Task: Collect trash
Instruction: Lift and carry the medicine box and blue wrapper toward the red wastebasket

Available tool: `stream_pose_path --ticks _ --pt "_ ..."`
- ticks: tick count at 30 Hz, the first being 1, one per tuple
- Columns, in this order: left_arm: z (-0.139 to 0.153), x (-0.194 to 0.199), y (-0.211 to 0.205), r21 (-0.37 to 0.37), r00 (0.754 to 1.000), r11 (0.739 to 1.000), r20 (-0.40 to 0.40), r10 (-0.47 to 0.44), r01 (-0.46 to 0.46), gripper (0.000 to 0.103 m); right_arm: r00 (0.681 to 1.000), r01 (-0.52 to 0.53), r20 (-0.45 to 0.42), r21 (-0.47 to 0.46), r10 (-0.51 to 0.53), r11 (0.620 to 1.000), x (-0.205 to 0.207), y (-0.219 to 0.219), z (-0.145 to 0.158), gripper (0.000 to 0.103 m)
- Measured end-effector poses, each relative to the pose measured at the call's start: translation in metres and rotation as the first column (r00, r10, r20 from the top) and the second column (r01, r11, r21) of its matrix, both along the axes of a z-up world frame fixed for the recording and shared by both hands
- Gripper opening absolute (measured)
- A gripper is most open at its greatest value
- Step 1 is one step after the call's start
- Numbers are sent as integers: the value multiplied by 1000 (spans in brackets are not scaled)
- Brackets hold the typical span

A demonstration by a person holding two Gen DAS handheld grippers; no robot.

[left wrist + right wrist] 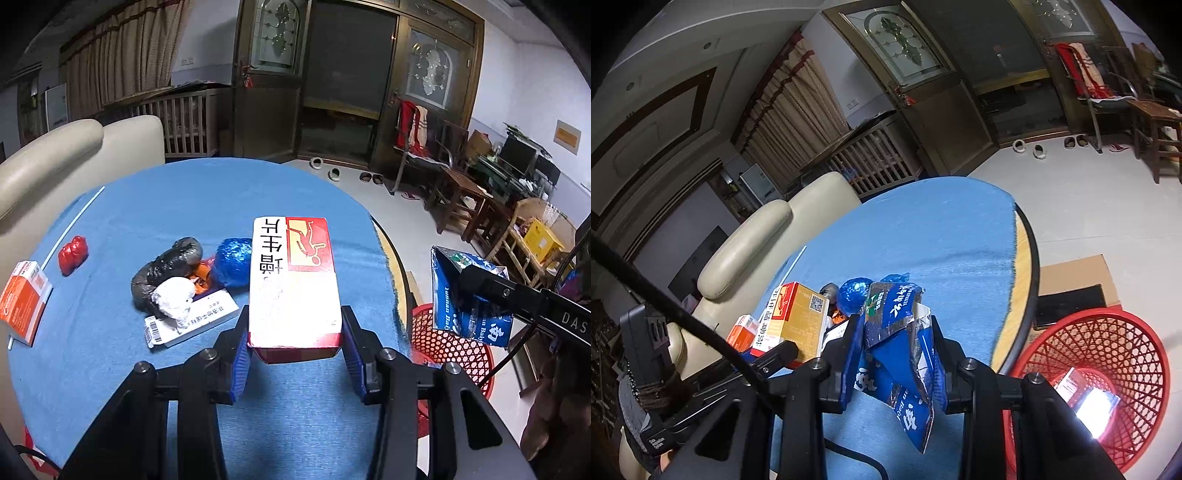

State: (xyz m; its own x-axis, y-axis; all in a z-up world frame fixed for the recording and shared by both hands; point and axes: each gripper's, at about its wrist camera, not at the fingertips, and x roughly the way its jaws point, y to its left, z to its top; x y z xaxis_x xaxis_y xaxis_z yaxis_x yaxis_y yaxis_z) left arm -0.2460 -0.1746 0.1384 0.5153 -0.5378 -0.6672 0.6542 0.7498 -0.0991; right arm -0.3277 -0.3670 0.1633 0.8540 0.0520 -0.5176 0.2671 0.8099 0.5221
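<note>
My left gripper (295,339) is shut on a white and red medicine box (293,280), held just above the blue cloth; the box also shows in the right wrist view (798,321). My right gripper (895,354) is shut on a torn blue carton (901,350), seen also in the left wrist view (467,295) above the red mesh basket (454,347). The basket (1108,354) stands on the floor right of the table and holds a box. On the cloth lie a blue foil ball (232,262), a black wad (166,271), a white wad (173,299), a flat white box (192,321), a red wrapper (73,254) and an orange box (22,302).
The round table (1025,258) has a bare wooden rim on its right side. A cream sofa (55,166) stands behind the table on the left. A white straw (74,225) lies on the cloth. Flat cardboard (1075,273) lies on the floor by the basket. Chairs stand at the far right.
</note>
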Motion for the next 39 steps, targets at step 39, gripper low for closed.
stream_pose_path --ticks 39 --pt "-19 -52 -69 43 967 966 -22 -254 255 46 976 206 -76 7 -205 978 -80 -47 -18 35"
